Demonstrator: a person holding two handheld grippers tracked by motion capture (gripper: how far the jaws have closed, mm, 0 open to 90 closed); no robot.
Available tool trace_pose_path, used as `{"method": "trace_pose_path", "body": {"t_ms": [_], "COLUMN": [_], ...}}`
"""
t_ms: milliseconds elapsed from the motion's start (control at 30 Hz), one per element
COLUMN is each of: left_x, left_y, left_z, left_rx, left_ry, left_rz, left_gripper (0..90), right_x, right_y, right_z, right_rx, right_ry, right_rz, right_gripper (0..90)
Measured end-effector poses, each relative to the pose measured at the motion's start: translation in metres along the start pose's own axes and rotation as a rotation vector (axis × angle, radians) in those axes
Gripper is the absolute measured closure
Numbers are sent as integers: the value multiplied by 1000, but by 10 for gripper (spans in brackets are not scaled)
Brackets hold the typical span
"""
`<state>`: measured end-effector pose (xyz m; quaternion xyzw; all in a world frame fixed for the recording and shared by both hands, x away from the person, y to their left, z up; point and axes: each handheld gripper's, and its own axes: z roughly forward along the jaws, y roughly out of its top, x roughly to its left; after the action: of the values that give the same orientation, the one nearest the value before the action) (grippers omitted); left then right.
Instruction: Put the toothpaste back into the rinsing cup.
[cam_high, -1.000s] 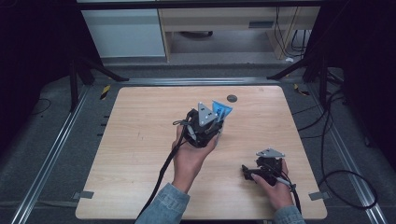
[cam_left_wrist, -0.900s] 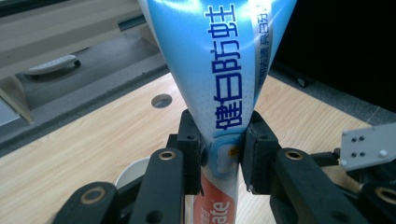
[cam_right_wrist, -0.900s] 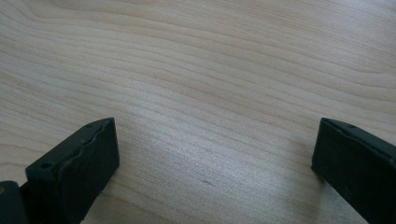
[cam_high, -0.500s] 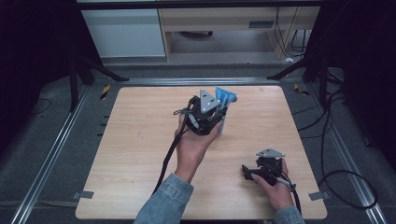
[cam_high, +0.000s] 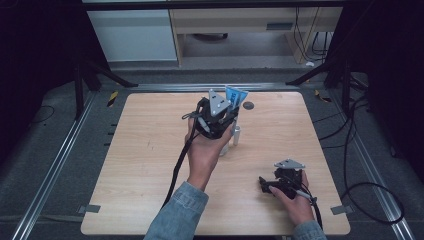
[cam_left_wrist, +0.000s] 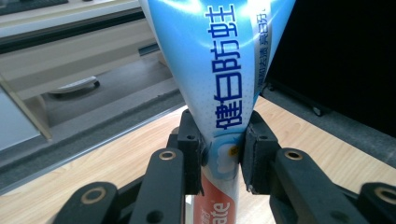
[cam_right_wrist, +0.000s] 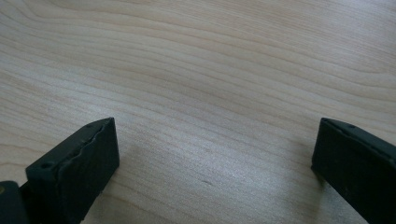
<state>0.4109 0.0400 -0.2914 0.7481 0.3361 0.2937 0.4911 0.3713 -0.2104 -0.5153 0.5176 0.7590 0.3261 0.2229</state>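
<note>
**Tube gripped, not yet set down**

Pickup done: tube (cam_left_wrist: 224, 93) clamped upright in left gripper (cam_high: 216, 119), over table (cam_high: 150, 150) centre-far; placing left. Jaws pinched tight on tube's waist, blue crimped end up, red lower part below pads (cam_left_wrist: 191, 154). Right gripper (cam_high: 280, 182) near right, resting on wood, jaws wide apart, holding nothing.

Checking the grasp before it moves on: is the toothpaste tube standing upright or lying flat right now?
Upright. The left gripper clamps the toothpaste tube with the flat crimped end pointing up, held above the table.
</note>
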Motion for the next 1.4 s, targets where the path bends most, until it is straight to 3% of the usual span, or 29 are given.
{"method": "trace_pose_path", "body": {"t_ms": [767,1033,1400], "left_x": [13,17,19], "left_y": [-2,-7,-20], "left_z": [10,13,18], "left_rx": [-34,-38,-46], "left_ry": [71,102,124], "left_rz": [5,12,-8], "left_gripper": [720,720,721], "right_x": [0,0,0], "right_y": [0,0,0], "right_z": [0,0,0], "right_rx": [0,-1,0], "right_ry": [-1,0,0], "right_rz": [-1,-1,-1], "right_gripper": [9,9,9]}}
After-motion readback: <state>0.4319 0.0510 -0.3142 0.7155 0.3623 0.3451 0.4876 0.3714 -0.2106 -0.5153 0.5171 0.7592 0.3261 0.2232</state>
